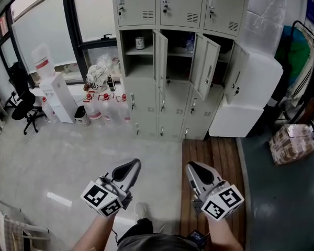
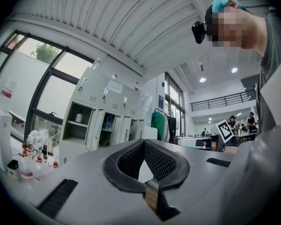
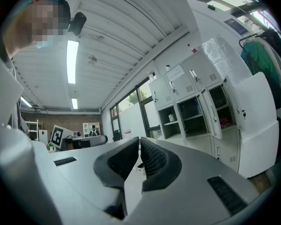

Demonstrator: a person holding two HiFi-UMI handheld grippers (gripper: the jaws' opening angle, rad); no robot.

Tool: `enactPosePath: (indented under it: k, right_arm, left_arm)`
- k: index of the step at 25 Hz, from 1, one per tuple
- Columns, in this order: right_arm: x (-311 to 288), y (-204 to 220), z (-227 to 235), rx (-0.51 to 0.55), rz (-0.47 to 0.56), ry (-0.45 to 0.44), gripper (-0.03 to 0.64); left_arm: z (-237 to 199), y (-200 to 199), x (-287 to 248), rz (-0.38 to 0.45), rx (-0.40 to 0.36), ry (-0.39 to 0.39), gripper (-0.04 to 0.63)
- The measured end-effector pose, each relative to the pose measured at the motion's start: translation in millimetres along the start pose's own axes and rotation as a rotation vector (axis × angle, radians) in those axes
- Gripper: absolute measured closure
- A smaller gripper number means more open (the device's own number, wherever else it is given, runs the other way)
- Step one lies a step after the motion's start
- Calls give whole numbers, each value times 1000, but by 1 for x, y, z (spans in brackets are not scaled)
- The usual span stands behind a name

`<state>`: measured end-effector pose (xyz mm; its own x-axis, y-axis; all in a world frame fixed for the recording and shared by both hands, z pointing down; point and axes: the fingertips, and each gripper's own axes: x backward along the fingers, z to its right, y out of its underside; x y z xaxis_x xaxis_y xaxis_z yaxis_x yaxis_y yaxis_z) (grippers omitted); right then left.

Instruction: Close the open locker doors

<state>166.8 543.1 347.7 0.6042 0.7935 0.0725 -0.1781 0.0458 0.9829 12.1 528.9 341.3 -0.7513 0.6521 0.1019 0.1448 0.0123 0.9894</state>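
A grey locker bank (image 1: 162, 61) stands against the far wall, also seen in the left gripper view (image 2: 100, 121) and the right gripper view (image 3: 192, 107). Three middle-row doors hang open: one (image 1: 160, 61) by the left compartment with a can on its shelf (image 1: 139, 42), one (image 1: 205, 66) at the middle, one (image 1: 234, 73) at the right. My left gripper (image 1: 136, 162) (image 2: 143, 142) and right gripper (image 1: 191, 165) (image 3: 139, 139) are held low, well short of the lockers. Both are shut, tips touching, with nothing between them.
A white cabinet (image 1: 248, 95) leans beside the lockers on the right. Water bottles (image 1: 107, 109), a white dispenser (image 1: 60, 95) and an office chair (image 1: 23, 106) stand at left. A wrapped carton (image 1: 290, 143) sits at right. A wooden floor strip (image 1: 214, 161) leads toward the lockers.
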Motion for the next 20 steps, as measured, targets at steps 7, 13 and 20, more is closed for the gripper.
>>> enactPosePath:
  k: [7, 13, 20]
  right_arm:
    - [-52, 0, 12, 5, -4, 6, 598]
    - [-109, -3, 26, 15, 0, 25, 598]
    - [-181, 1, 31, 21, -1, 41, 598]
  left_arm:
    - [-52, -6, -17, 10, 1, 5, 586]
    - [-109, -12, -35, 12, -7, 19, 586]
    - [-178, -16, -43, 9, -12, 29, 586]
